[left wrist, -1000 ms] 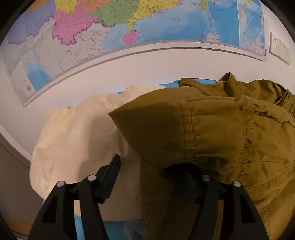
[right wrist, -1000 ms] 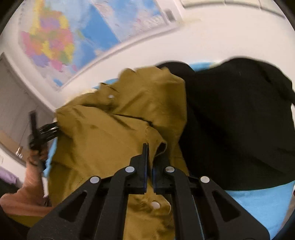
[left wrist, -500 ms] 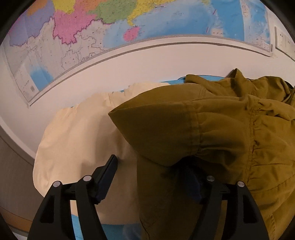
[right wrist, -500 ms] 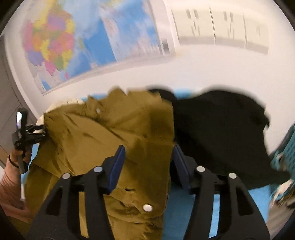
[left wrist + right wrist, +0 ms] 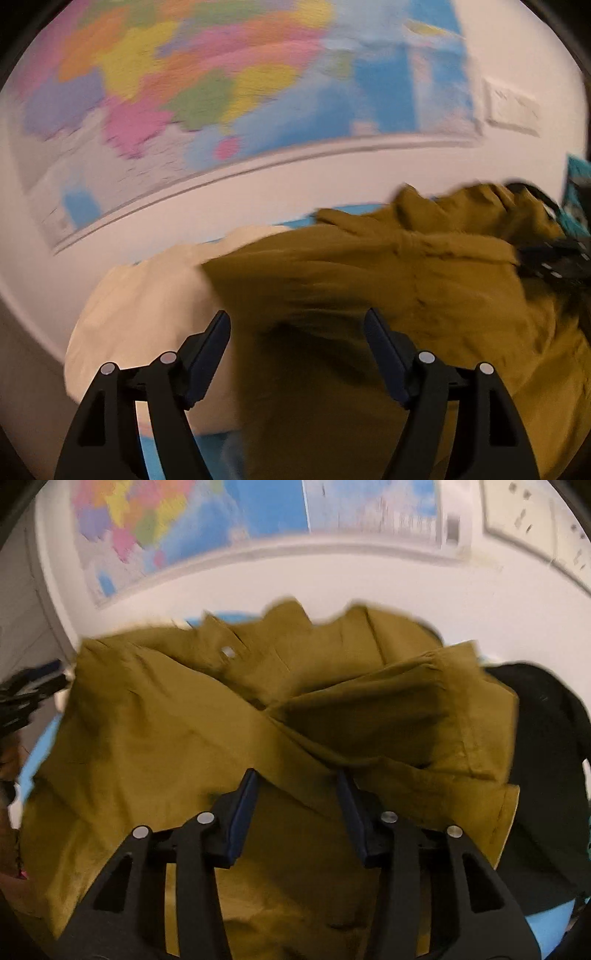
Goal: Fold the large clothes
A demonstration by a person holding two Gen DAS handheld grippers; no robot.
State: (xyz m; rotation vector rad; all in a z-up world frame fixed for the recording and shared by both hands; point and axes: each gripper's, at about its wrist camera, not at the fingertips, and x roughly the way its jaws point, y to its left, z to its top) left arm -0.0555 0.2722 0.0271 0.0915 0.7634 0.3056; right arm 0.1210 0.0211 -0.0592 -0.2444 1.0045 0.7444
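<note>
While the left gripper (image 5: 297, 325) gapes empty, right gripper (image 5: 295, 779) fingers, just closing, straddle the olive jacket (image 5: 166, 738).

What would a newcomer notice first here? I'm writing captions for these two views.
A rumpled olive-brown jacket fills the middle of both views, spread over the blue surface. A colourful wall map spans the wall behind it. A cream garment lies at its left and a black one at its right.
</note>
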